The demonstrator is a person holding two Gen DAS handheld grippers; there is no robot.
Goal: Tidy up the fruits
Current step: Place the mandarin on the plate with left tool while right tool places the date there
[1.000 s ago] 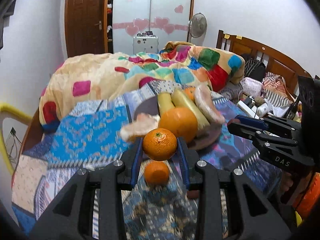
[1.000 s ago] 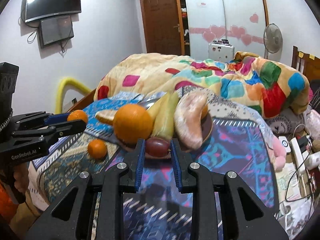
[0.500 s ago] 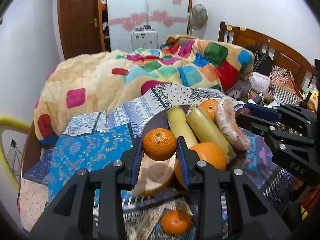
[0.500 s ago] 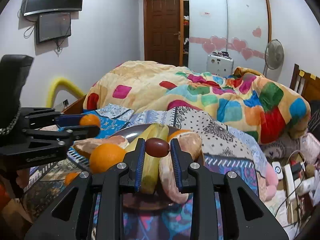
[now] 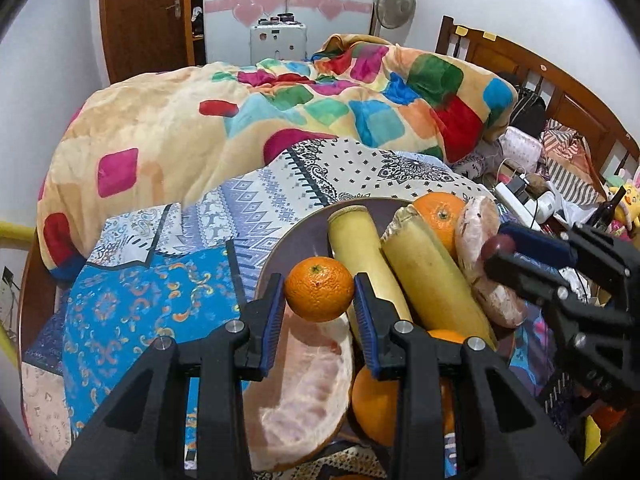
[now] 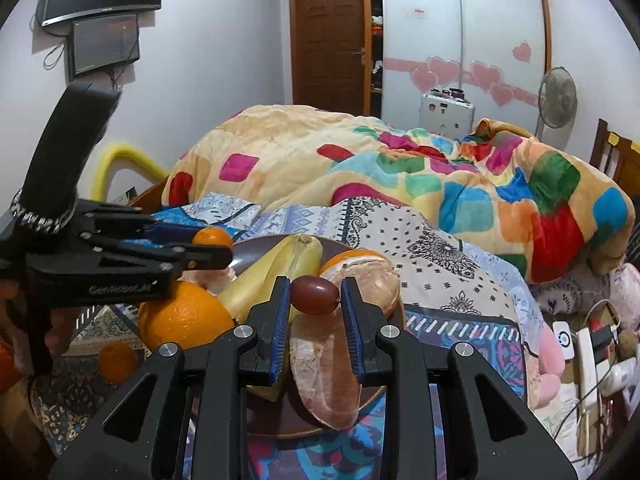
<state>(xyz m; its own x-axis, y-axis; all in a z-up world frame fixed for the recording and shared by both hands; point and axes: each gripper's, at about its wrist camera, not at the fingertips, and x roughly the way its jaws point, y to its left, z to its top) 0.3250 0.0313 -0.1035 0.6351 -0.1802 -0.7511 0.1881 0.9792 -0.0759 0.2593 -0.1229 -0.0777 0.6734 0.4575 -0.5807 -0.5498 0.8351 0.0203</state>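
Observation:
My left gripper (image 5: 319, 292) is shut on a small tangerine (image 5: 319, 288) and holds it over the near left part of the dark plate (image 5: 298, 240). The plate holds two peeled bananas (image 5: 424, 272), pomelo wedges (image 5: 308, 392) and oranges (image 5: 438, 212). My right gripper (image 6: 315, 295) is shut on a dark red grape (image 6: 315, 294) above a pomelo wedge (image 6: 326, 364) on the plate (image 6: 280, 416). The right gripper with the grape also shows in the left wrist view (image 5: 500, 246). The left gripper with the tangerine also shows in the right wrist view (image 6: 212, 244).
The plate lies on a patterned bedsheet (image 5: 160, 280). A colourful quilt (image 5: 280, 112) is heaped behind it. Another small tangerine (image 6: 118, 362) lies on the sheet left of a large orange (image 6: 184, 318). Chargers and cables (image 6: 592, 344) clutter the right side by the wooden headboard (image 5: 560, 92).
Both grippers have moved forward over the plate with their fruit still held. The plate and its fruit now sit closer and lower in both views.

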